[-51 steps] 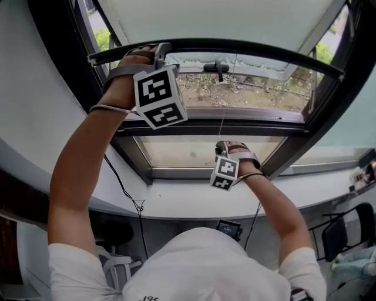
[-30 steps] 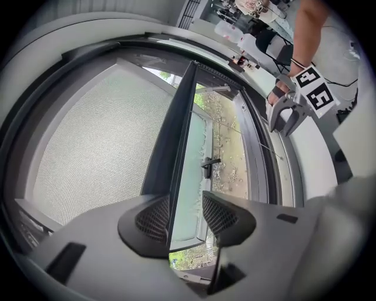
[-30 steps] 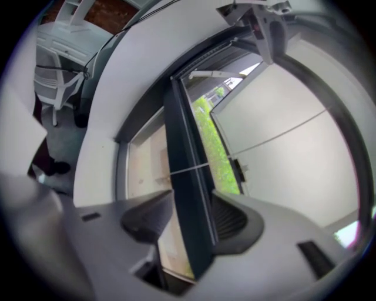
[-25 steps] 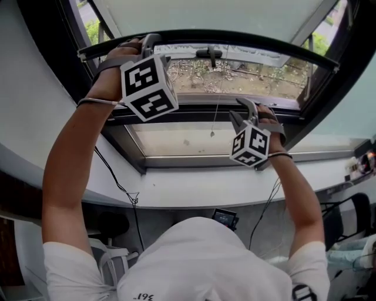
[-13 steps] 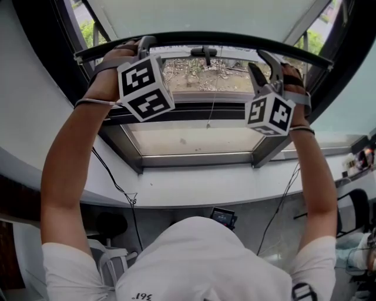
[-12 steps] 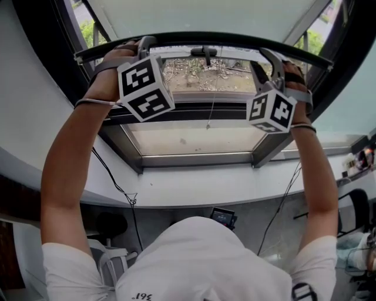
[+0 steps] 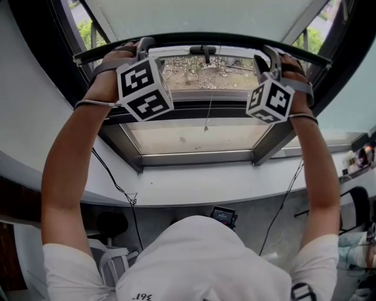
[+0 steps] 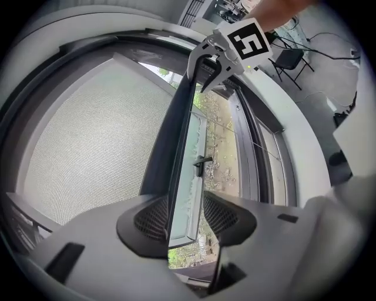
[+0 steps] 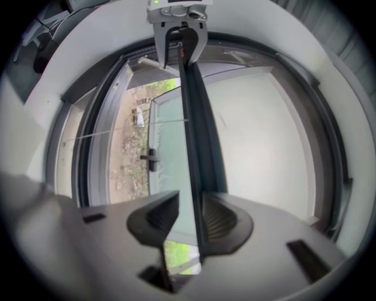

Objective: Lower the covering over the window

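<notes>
The window (image 7: 194, 157) fills the view ahead, and through its glass there is bare ground and some green outside. The blind (image 7: 217, 14), a pale mesh sheet, covers only the top part of it, so most of the drop is not yet done.

The blind ends in a long dark bar (image 7: 200, 37) that runs across the full width, high up near the top of the opening. This bar is the thing to pull, and it needs to come down level.

The left gripper (image 8: 187, 216) sits near the bar's left end and the right gripper (image 9: 189, 220) near its right end, both arms stretched up. Each gripper has its jaws narrowly apart, one on each side of the bar. In both gripper views the bar lies against one pad, with a strip of daylight between it and the other, so neither looks clamped on it.

To do this step well, I would close both grippers firmly on the bar before pulling, then draw both hands down together at the same pace. An uneven pull would likely tilt the bar and make the mesh bind at one side.

A thin cord (image 7: 208, 109) hangs at the middle, well clear of both grippers, with the window handle (image 7: 203, 52) just above it. Both are best left untouched.
</notes>
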A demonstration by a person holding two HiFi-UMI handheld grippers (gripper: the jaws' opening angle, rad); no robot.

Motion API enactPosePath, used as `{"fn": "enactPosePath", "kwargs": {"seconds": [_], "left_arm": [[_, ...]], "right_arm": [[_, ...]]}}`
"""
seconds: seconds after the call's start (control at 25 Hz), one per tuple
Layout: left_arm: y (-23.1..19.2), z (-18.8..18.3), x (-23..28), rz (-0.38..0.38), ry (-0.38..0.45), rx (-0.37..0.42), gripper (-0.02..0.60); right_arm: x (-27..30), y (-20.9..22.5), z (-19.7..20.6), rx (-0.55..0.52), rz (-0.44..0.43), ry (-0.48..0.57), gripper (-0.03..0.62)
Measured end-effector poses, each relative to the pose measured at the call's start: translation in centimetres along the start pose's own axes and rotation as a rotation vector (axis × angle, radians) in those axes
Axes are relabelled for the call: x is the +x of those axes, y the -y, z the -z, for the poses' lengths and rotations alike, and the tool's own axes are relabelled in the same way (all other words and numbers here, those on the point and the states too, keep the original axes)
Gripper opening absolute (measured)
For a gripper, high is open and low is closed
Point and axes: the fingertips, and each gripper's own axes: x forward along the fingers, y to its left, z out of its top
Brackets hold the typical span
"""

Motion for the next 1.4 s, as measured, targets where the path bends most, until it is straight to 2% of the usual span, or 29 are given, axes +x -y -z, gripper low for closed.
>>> {"fn": "enactPosePath", "kwargs": {"seconds": [0.2, 0.36, 1.0, 1.4], "left_arm": [[1.7, 0.4, 0.6, 0.043, -0.014, 0.001, 0.182], [4.4, 1.1, 1.5, 0.088, -0.018, 0.001, 0.183], [6.9, 1.7, 1.8, 0.122, -0.044, 0.019, 0.183], [12.2, 2.9, 3.2, 0.2, -0.074, 0.016, 0.192]], "right_arm": [[0.2, -2.0, 0.3, -0.071, -0.103, -0.048, 0.13], [0.1, -5.1, 0.5, -0.086, -0.176, -0.049, 0.124], [-0.3, -7.8, 0.8, -0.07, -0.236, -0.076, 0.124], [-0.7, -13.0, 1.5, -0.094, -0.332, -0.098, 0.124]]}}
